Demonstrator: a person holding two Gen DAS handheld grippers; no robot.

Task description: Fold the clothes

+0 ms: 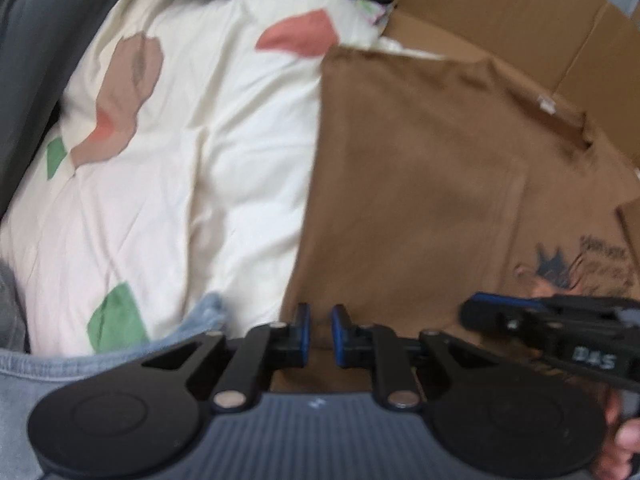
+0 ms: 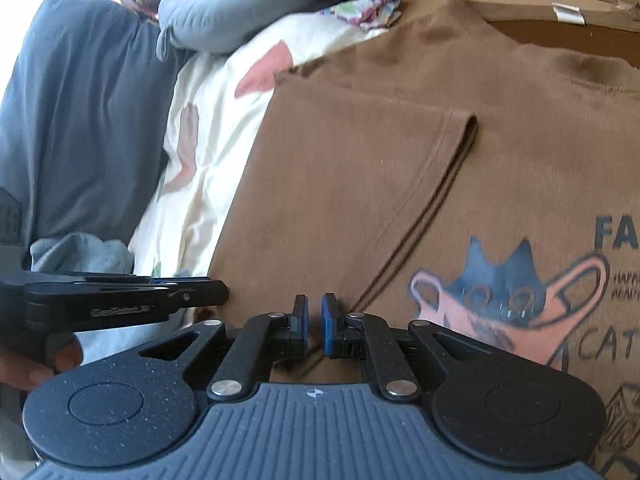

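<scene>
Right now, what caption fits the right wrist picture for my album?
Brown cat T-shirt spread on a cream patterned quilt, with the empty right claw hovering above its near edge.

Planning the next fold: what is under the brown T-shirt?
The brown T-shirt lies partly on the cream patterned bedcover and partly on flattened cardboard. Whatever sits beneath its middle is covered.

"FA", "CAT" on brown shirt [image 2: 400,160]
</scene>
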